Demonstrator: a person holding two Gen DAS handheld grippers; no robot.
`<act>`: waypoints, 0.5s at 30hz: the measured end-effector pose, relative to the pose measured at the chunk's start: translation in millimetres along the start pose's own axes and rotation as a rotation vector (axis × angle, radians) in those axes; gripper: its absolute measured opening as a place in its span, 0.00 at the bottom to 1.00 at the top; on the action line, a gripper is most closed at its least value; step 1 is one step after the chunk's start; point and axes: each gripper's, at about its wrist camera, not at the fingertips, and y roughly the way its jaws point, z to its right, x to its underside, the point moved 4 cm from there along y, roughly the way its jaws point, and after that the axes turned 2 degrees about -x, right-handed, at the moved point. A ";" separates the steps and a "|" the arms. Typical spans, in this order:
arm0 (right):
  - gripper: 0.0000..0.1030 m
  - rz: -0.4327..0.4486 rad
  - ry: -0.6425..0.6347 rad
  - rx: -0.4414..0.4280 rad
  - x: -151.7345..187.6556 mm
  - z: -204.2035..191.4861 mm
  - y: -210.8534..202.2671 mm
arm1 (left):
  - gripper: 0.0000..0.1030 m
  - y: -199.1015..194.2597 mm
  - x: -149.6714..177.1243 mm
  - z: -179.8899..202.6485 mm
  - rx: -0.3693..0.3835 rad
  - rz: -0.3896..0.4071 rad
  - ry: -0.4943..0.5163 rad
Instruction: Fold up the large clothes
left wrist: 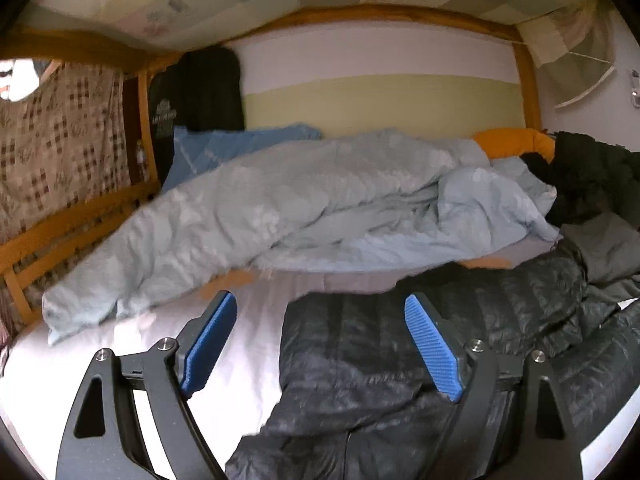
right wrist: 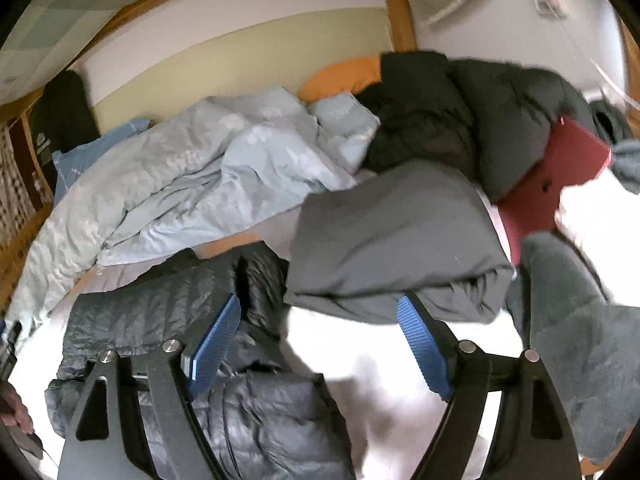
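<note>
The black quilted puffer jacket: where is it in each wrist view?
Left wrist view: black quilted puffer jacket, lower centre to right, on the white sheet.
Right wrist view: black quilted puffer jacket, lower left.
Shared landmark: light blue duvet, lying behind the jacket in both views.

Left gripper: jaws stood wide apart, blue pads held nothing
Right gripper: jaws wide apart, nothing between, tilted downward
</note>
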 end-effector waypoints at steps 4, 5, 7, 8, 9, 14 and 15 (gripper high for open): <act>0.81 0.020 0.028 0.000 3.4 12.4 -11.9 | 0.87 6.4 11.2 -28.6 -0.017 -0.063 -0.074; 0.81 0.044 -0.001 0.030 3.5 11.0 -16.1 | 0.87 6.6 12.1 -37.6 -0.026 -0.071 -0.088; 0.82 0.093 -0.100 0.100 2.4 0.5 -25.0 | 0.92 2.6 14.2 -50.7 -0.035 -0.069 -0.108; 0.82 0.105 -0.138 0.113 2.2 -5.2 -28.3 | 0.94 -0.8 15.2 -57.4 -0.041 -0.063 -0.120; 0.82 0.107 -0.150 0.106 1.6 -8.0 -30.2 | 0.94 -3.7 16.6 -62.2 -0.043 -0.058 -0.127; 0.82 0.059 -0.135 -0.006 12.0 -21.6 -30.1 | 0.94 -17.9 29.8 -73.0 -0.057 -0.047 -0.086; 0.82 0.042 -0.138 -0.015 16.4 -23.7 -27.6 | 0.94 -19.8 33.7 -74.6 -0.058 -0.057 -0.083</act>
